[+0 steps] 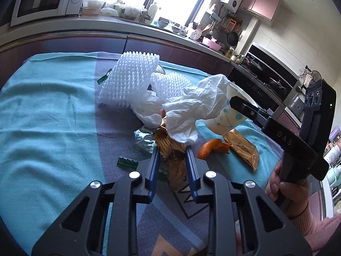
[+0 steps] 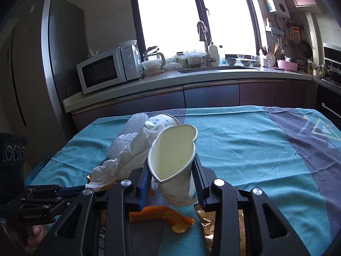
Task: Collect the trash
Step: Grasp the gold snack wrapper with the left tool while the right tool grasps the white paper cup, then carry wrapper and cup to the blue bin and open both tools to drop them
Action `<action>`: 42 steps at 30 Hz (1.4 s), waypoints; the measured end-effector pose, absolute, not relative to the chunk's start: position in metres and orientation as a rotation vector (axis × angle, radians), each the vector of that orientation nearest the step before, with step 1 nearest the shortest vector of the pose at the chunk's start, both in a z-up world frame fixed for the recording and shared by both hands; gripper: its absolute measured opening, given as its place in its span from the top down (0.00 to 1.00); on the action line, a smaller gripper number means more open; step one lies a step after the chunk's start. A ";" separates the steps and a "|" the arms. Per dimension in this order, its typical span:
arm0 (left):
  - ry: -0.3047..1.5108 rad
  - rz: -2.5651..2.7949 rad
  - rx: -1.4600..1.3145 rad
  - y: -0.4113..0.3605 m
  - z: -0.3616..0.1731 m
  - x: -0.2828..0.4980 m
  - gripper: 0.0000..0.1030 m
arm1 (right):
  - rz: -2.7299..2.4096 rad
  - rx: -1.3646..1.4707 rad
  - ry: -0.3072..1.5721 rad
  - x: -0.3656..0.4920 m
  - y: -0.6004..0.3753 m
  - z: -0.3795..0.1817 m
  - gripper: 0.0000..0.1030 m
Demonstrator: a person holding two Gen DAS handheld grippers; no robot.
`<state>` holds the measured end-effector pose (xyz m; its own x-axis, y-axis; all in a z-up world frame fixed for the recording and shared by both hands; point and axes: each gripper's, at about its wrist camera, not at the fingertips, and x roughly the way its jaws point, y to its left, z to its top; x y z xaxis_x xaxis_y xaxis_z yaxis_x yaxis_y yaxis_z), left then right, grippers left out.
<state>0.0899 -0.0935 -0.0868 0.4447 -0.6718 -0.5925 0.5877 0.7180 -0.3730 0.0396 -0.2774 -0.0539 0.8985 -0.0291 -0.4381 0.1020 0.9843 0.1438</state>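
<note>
Pickup step: we had right tool (image 2: 170, 171) squeezing paper cup (image 2: 174, 164), left tool (image 1: 171, 151) nearly shut on gold wrapper (image 1: 170, 149); lift both next.

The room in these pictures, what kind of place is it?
A home kitchen, most likely: a microwave stands on the counter under a window, a tall fridge is beside it, and pans hang on the wall.

left gripper (image 1: 172, 149) closed on gold wrapper (image 1: 170, 147), crumpled tissue (image 1: 187, 111) above, paper cup (image 1: 228, 115) apparently in right gripper (image 1: 236, 103)
</note>
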 end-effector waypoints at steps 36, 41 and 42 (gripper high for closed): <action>0.563 -0.301 -0.102 0.098 -0.022 0.037 0.90 | 0.493 0.134 0.432 0.097 -0.113 -0.013 0.67; 0.575 -0.184 -0.158 0.155 -0.027 0.038 0.90 | 0.621 0.122 0.464 0.123 -0.062 -0.014 0.67; 0.577 -0.168 -0.171 0.166 -0.028 0.038 0.90 | 0.643 0.126 0.469 0.126 -0.054 -0.014 0.67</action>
<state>0.0383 0.1657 -0.0281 0.8250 -0.2047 -0.5267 0.1091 0.9722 -0.2070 0.1258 -0.0540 -0.0141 0.6998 0.6040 -0.3815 -0.5480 0.7964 0.2558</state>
